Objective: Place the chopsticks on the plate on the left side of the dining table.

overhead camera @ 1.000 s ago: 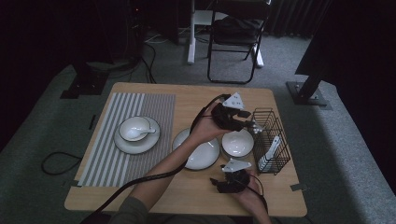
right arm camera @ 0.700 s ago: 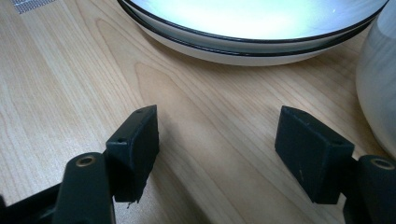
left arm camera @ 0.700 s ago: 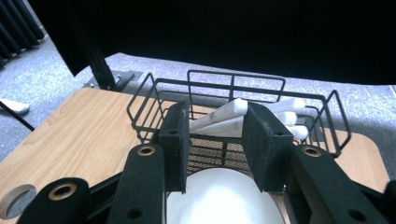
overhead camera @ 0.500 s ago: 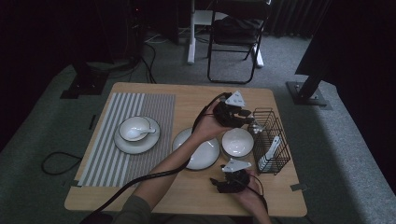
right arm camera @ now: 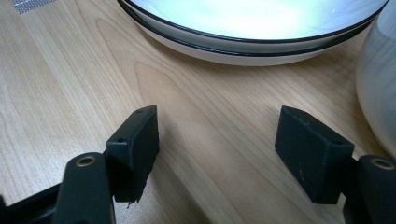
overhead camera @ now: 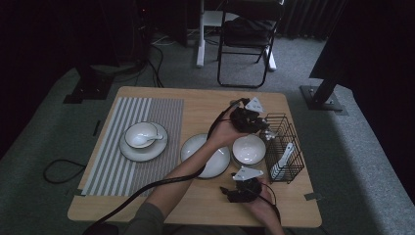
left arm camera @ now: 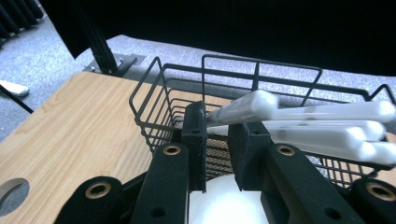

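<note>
Left hand-held gripper (left arm camera: 217, 133) closing, narrow gap, at wire basket (left arm camera: 154, 100) rim, spoon handle (left arm camera: 247, 107) between jaws.

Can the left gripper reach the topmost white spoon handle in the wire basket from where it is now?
Probably yes. The left gripper, whose jaws have just been closing, already has the end of the topmost white spoon handle between them at the rim of the wire basket; nothing blocks it. Whether the pads already press it is unclear.

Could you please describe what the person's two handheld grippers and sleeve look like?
Both the left gripper and right gripper are black, each topped by a grey three-cornered plate and trailing a black cable. Their blocky black jaws carry brass-coloured rivets. The left arm wears a grey-green sleeve.
</note>
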Demonstrator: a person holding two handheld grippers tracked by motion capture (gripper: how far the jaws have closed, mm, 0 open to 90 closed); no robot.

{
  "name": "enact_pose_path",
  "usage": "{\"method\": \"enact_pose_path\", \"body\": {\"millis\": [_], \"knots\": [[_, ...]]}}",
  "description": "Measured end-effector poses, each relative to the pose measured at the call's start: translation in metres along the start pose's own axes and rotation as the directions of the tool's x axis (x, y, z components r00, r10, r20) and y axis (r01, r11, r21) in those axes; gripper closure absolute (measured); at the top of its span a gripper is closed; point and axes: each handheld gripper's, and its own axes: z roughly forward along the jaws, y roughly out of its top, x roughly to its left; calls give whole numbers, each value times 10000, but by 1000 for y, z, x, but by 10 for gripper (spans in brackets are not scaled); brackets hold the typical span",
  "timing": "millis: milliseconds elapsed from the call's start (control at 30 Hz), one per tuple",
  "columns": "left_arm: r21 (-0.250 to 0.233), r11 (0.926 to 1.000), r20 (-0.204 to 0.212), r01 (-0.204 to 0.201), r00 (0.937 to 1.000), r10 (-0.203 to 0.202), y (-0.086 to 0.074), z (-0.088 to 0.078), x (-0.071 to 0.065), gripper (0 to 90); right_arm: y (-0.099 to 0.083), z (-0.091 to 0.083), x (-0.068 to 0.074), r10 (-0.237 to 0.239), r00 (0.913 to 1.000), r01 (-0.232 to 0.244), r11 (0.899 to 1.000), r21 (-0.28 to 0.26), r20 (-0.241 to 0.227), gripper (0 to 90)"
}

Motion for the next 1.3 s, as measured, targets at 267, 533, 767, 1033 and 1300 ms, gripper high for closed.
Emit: {"method": "enact_pose_path", "body": {"millis": [267, 533, 767, 1033, 1300], "knots": [[185, 9998, -118, 79, 9999, -77, -3, 11, 1, 797, 0, 0, 0, -5, 10000, 5, 10000, 8, 7, 298], [180, 9998, -518, -75, 9986, 84, -1, 11, -1, 821, 0, 0, 0, 22, 10000, -22, 10000, -3, 2, 299], [143, 9999, -413, -75, 9991, 81, -1, 12, -1, 804, 0, 0, 0, 16, 10000, -16, 10000, -2, 0, 299], [67, 9999, -695, -114, 9975, 118, 1, 14, -4, 802, 0, -1, 0, 17, 10000, -17, 10000, -4, 4, 299], [-156, 9997, -1001, -193, 9948, 176, 1, 10, -3, 843, 0, -1, 0, 14, 10000, -14, 10000, -2, 7, 299]]}}
